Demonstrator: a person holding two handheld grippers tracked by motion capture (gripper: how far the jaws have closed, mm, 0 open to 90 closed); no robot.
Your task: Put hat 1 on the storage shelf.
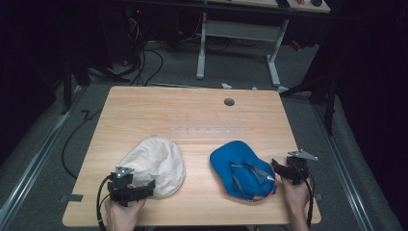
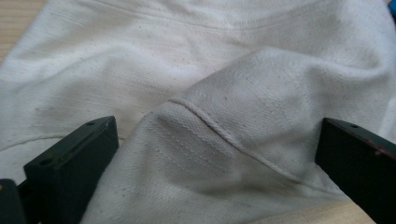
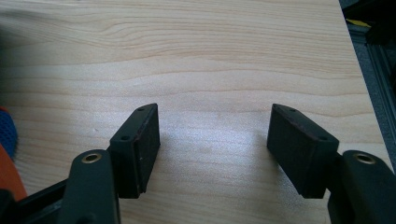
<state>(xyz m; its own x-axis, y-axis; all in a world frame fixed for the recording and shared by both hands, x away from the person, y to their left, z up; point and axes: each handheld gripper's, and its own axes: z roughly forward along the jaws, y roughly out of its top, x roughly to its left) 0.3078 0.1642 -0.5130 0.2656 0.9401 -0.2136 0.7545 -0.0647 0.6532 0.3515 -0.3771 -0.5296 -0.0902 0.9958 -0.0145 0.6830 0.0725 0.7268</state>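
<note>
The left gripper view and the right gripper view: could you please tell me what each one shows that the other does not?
The left gripper view alone shows the white cap up close: creased cloth with a stitched seam lies between the left gripper's open jaws, with no pad pressing on it. The right gripper view alone shows the right gripper open over bare table, a sliver of the blue cap at its left edge, and dark floor beyond the table's edge. Both show wide-open black jaws and pale wood.
</note>
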